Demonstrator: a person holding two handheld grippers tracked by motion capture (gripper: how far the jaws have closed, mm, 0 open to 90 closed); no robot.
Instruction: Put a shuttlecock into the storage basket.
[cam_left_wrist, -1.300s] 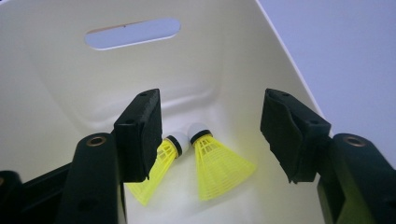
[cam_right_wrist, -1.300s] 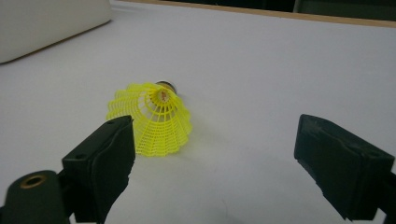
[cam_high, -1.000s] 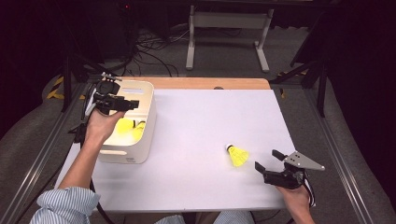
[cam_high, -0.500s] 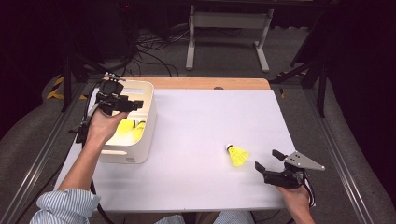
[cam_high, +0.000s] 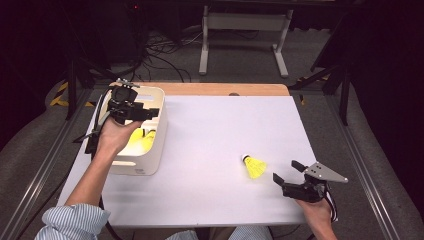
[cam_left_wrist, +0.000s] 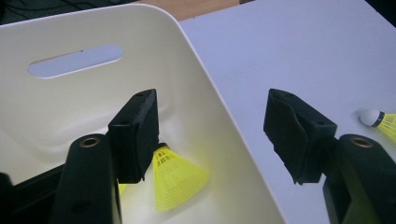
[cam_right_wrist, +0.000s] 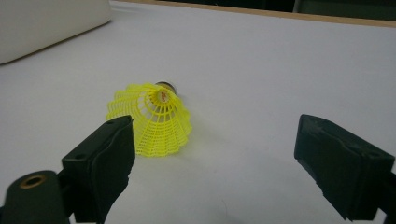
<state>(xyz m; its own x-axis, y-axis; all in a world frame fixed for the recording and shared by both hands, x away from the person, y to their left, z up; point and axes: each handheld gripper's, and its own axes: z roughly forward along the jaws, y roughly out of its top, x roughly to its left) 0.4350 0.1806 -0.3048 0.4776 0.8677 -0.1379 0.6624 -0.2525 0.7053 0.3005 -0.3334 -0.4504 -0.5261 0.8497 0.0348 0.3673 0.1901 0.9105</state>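
Observation:
A yellow shuttlecock with a white cork lies on its side on the white table, right of centre. My right gripper rests open on the table just right of it, jaws wide apart, nothing between them. My left gripper hangs open over the right rim of a cream plastic bin at the table's left. Yellow shuttlecocks lie inside the bin, one partly hidden by the left jaw. The loose shuttlecock also shows far off in the left gripper view.
The white table top stretches between bin and shuttlecock, with a wooden strip along its far edge. Behind it stand a metal stand and loose cables on the floor. The bin wall has a handle slot.
My left gripper has drawn back slightly toward the left over the bin. The right gripper and the loose shuttlecock have not moved.

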